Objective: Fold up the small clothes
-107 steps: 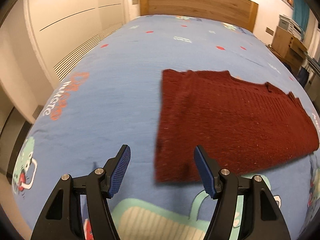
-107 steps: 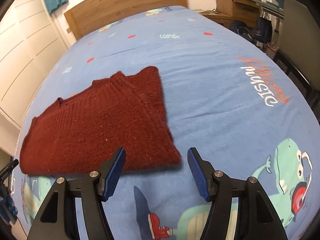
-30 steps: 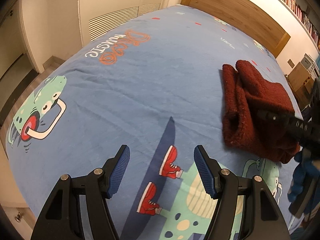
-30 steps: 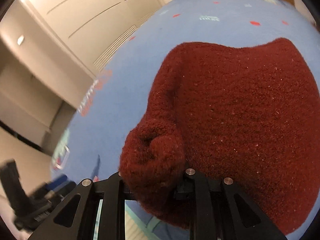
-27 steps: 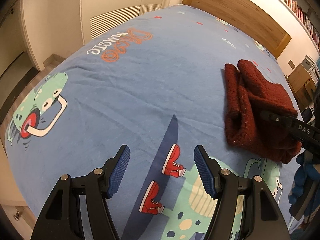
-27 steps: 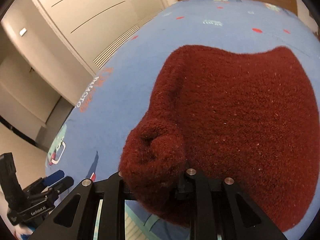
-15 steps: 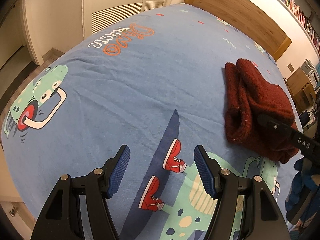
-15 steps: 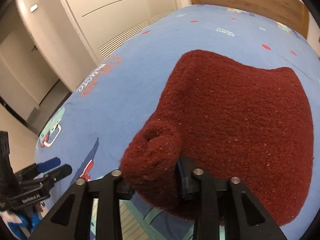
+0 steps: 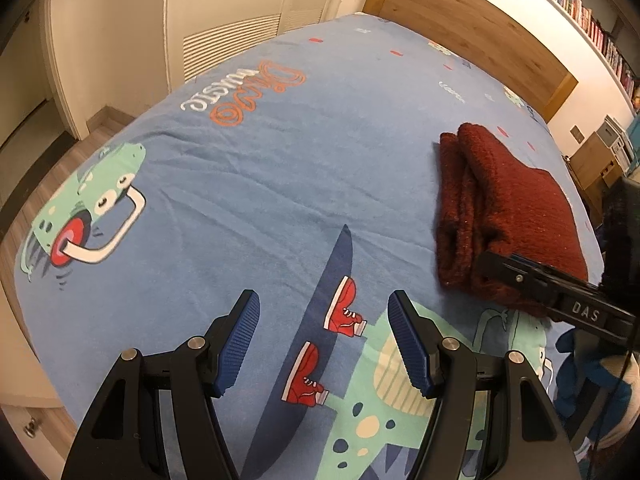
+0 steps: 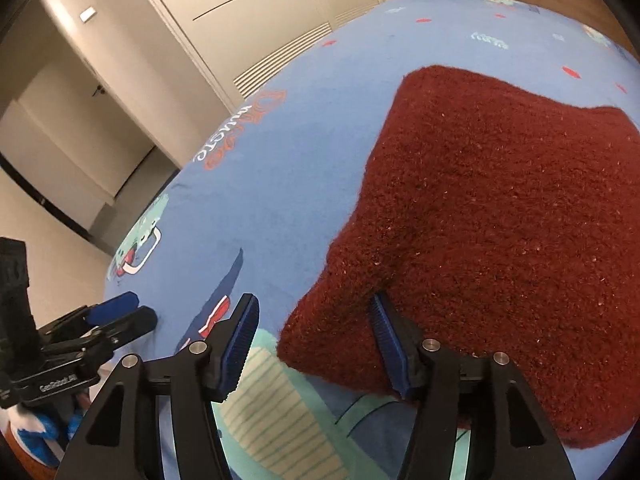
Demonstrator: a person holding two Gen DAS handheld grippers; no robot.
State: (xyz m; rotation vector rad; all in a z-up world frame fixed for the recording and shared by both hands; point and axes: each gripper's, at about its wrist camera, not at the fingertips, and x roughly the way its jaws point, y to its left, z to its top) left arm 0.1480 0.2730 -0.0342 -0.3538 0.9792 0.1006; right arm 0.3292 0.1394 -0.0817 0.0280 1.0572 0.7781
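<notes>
The right gripper (image 10: 316, 344) sits low in its own view with its jaws opening; a corner of the folded dark red knit garment (image 10: 500, 216) lies between them, close against the right-hand pad, though the blue left pad stands clear of the wool, so nothing is pinched. The garment fills the right half of that frame, lying on the blue dinosaur-print bedspread (image 10: 280, 184). In the left wrist view the same garment (image 9: 508, 208) rests in the right middle of the frame as a thick stack of layers, its folded edges facing left. The right gripper's black finger crosses the garment's lower corner there; whether it touches the wool is hard to tell. The left gripper (image 9: 324, 344) hangs at the bottom centre of its frame, jaws parted wide over printed red shoes (image 9: 344, 314), holding nothing, well apart from the garment. It also shows small at the lower left of the right wrist view.
</notes>
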